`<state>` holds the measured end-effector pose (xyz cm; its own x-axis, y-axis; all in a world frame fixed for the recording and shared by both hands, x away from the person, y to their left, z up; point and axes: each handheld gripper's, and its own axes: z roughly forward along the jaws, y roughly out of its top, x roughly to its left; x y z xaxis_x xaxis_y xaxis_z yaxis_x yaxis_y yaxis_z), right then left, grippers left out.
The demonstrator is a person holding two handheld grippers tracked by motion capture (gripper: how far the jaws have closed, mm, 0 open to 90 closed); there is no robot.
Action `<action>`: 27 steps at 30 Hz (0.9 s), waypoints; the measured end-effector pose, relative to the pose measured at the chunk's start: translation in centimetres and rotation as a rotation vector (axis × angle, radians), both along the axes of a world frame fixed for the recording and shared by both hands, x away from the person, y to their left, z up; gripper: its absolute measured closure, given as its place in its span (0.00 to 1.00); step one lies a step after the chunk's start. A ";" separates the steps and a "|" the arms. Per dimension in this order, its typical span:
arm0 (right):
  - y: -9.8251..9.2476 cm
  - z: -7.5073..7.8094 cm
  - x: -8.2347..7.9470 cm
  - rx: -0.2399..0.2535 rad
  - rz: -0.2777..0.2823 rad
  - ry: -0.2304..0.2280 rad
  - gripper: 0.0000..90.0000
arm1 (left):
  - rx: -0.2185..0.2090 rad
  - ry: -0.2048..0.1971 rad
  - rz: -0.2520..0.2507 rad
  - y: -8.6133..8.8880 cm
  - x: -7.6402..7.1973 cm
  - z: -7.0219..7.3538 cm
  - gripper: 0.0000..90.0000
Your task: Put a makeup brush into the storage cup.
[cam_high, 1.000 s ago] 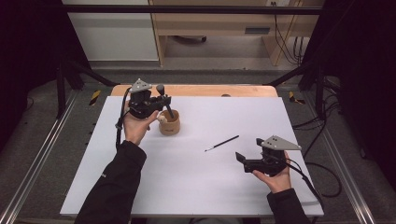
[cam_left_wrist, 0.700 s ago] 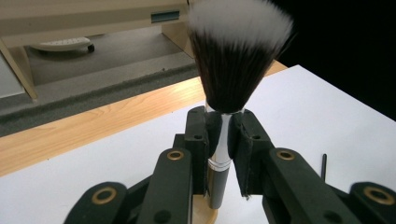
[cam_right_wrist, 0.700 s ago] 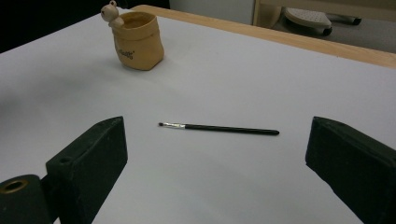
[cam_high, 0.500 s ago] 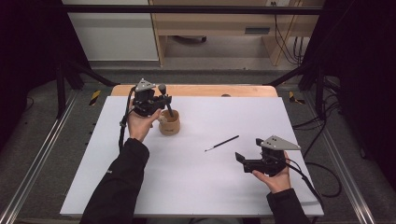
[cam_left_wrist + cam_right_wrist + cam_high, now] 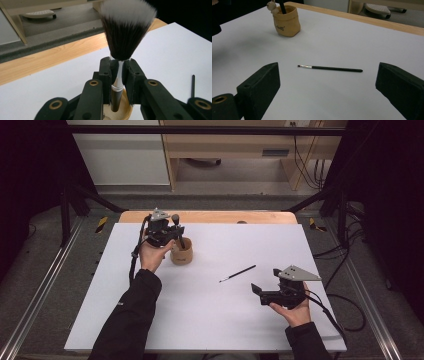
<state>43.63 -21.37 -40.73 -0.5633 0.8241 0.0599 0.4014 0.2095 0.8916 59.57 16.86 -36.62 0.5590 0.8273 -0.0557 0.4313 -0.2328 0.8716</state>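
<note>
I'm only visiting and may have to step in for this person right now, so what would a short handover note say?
Left tool: shut on the big makeup brush, bristles up, handle end already inside the tan holder.
Right tool: open, holding nothing, aimed at the thin brush lying flat on the white table.
Done: big brush lowered into the holder, not yet released.
Left: let go of it, then probably pick up the thin brush and put it in too.

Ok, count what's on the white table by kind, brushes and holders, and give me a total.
Powder brush, clamped in the left hand-held gripper, handle down in the holder: 1
Thin black brush, lying flat: 1
Tan brush holder: 1
Total: 3
</note>
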 end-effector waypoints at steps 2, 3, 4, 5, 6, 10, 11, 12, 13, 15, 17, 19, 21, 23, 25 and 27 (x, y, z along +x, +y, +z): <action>0.0 0.0 0.0 -0.001 0.002 0.000 0.07 | 0.003 0.005 0.000 0.0 0.1 -0.3 0.85; 0.0 0.0 0.0 -0.003 0.003 0.000 0.07 | 0.001 0.006 0.000 0.0 0.1 -0.4 0.85; 0.0 0.0 0.0 -0.004 0.003 0.001 0.07 | -0.002 0.009 0.001 0.0 0.1 -0.5 0.85; 0.0 0.0 0.0 -0.003 0.004 0.001 0.07 | 0.000 0.013 -0.001 0.0 0.1 -0.7 0.85; 0.0 -0.1 0.0 -0.005 0.005 0.000 0.07 | 0.002 0.016 -0.001 0.0 0.1 -0.8 0.85; 0.1 0.0 0.0 -0.003 0.006 0.000 0.07 | -0.001 0.023 -0.003 -0.1 0.1 -1.2 0.85; 0.1 0.0 0.0 -0.003 0.006 -0.001 0.07 | 0.003 0.025 -0.003 -0.1 0.1 -1.3 0.85; 0.0 0.0 0.0 -0.004 0.006 0.000 0.07 | 0.004 0.027 -0.004 -0.1 0.1 -1.4 0.85; 0.1 0.0 0.0 -0.004 0.006 0.000 0.07 | 0.009 0.030 -0.005 -0.2 0.1 -1.5 0.85; 0.1 0.0 0.0 -0.003 0.006 -0.001 0.07 | 0.015 0.035 -0.006 -0.2 0.1 -1.8 0.85; 0.1 0.0 0.0 -0.003 0.007 0.000 0.07 | 0.016 0.042 -0.006 -0.2 0.1 -2.1 0.85; 0.1 0.0 0.0 -0.004 0.007 0.000 0.07 | 0.017 0.047 -0.007 -0.3 0.1 -2.3 0.85; 0.1 0.0 0.0 -0.003 0.006 0.002 0.07 | 0.020 0.054 -0.010 -0.4 0.1 -2.5 0.85; 0.1 -0.1 0.0 -0.005 0.006 0.002 0.07 | 0.028 0.059 -0.013 -0.6 0.1 -2.8 0.85; 0.2 -0.1 0.0 -0.003 0.007 0.002 0.07 | 0.038 0.062 -0.017 -0.7 0.0 -3.0 0.85; 0.2 -0.1 0.0 -0.006 0.007 0.001 0.07 | 0.041 0.065 -0.020 -0.9 0.0 -3.3 0.85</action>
